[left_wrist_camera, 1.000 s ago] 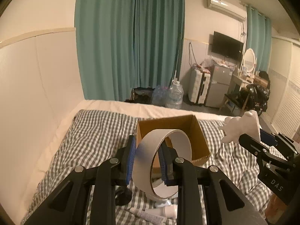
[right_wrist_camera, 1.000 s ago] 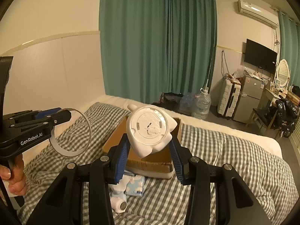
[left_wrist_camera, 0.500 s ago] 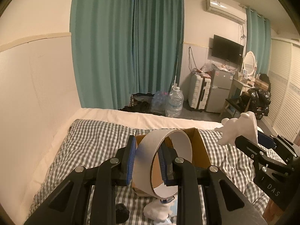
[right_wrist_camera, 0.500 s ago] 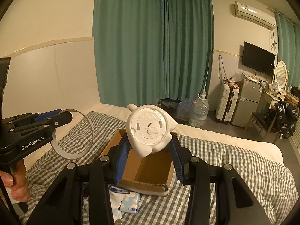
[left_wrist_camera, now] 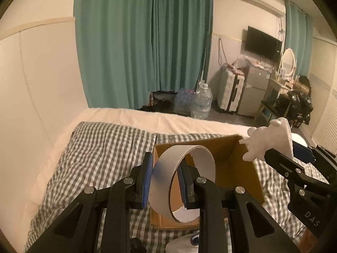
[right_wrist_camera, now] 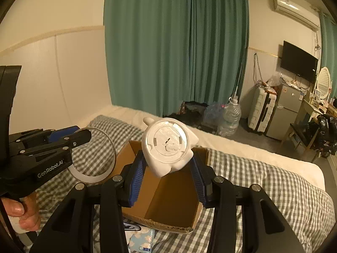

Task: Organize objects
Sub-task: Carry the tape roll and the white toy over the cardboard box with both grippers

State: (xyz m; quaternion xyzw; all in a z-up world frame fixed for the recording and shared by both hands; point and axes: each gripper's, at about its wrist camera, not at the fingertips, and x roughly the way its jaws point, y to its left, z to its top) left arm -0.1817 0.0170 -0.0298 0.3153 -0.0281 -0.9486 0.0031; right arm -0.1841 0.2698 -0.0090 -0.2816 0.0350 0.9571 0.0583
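Note:
My left gripper (left_wrist_camera: 165, 176) is shut on a wide white tape roll (left_wrist_camera: 166, 175), held in the air just over the near left part of an open cardboard box (left_wrist_camera: 238, 168) on the checked bed. The roll also shows in the right wrist view (right_wrist_camera: 92, 177), beside the left gripper (right_wrist_camera: 84, 136). My right gripper (right_wrist_camera: 167, 176) is shut on a white animal-shaped plastic toy (right_wrist_camera: 168, 147), round base facing the camera, above the same box (right_wrist_camera: 174, 208). The toy shows at the right of the left wrist view (left_wrist_camera: 267, 141).
The checked blanket (left_wrist_camera: 105, 147) covers the bed, with a white wall close on the left. A blue-and-white tissue pack (right_wrist_camera: 143, 240) and small white items (left_wrist_camera: 181, 244) lie in front of the box. Green curtains, water jugs (left_wrist_camera: 201, 103), a suitcase and a fridge stand beyond the bed.
Both grippers have moved forward and over the box with their loads still held. The box now sits lower and closer in both views.

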